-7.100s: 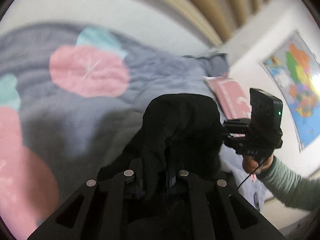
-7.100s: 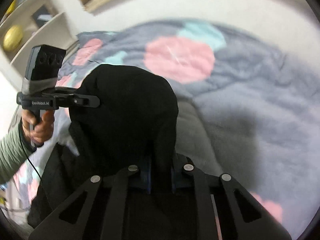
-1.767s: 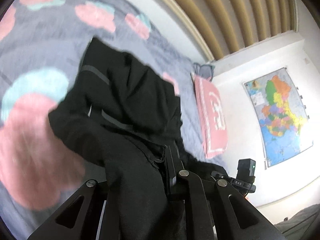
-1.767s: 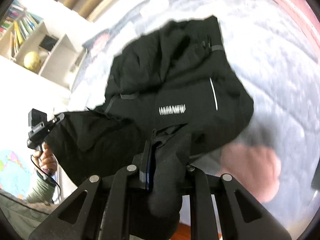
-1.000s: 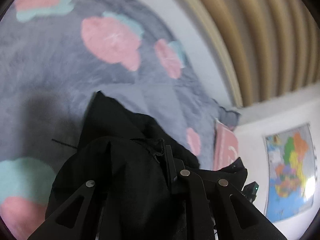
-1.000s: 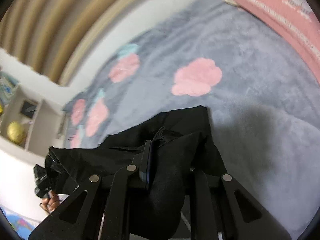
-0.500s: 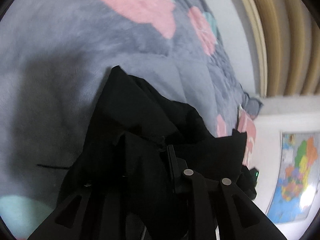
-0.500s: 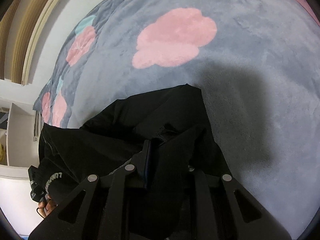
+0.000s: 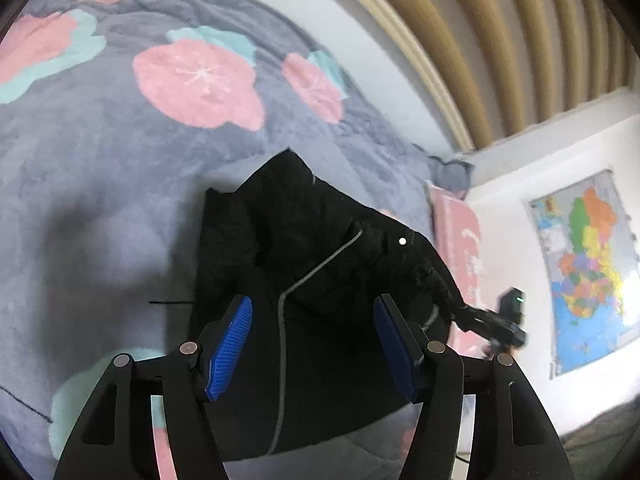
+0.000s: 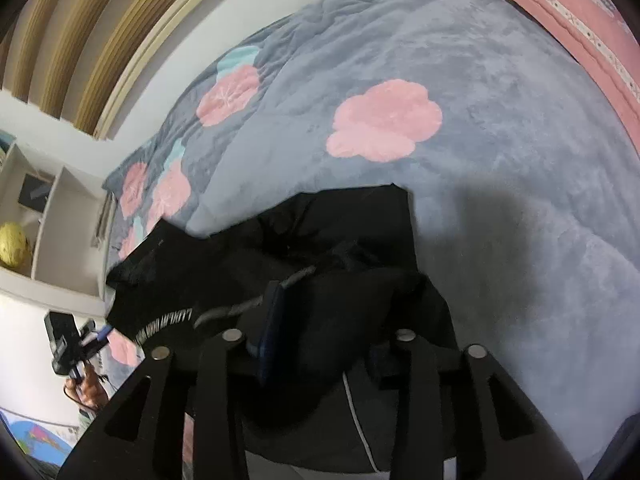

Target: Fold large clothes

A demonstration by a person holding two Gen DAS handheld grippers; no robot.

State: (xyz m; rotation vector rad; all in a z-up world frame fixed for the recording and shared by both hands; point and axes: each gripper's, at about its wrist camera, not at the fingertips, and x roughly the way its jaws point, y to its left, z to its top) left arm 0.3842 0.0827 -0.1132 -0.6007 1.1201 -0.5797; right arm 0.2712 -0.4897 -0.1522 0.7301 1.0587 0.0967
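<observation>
A black jacket (image 9: 320,312) with thin grey piping lies spread on the bed's grey blanket with pink flowers (image 9: 120,160). My left gripper (image 9: 312,344) is open just above the jacket's near edge, its blue pads empty. The right gripper shows at the jacket's far right end in this view (image 9: 492,324). In the right wrist view the jacket (image 10: 280,272) lies across the blanket (image 10: 500,160), with white lettering near its left end. My right gripper (image 10: 324,332) has its jaws parted with a fold of black cloth bulging between them. The left gripper shows far left (image 10: 72,344).
A pink pillow (image 9: 460,248) lies at the head of the bed, also in the right wrist view (image 10: 560,16). A wall map (image 9: 588,272) hangs at right. A slatted wooden wall (image 9: 480,40) runs behind the bed. White shelves (image 10: 52,216) hold a yellow ball.
Both grippers have laid the jacket down on the blanket. My left gripper has opened and let go of it. The right gripper's jaws have parted, cloth still between them.
</observation>
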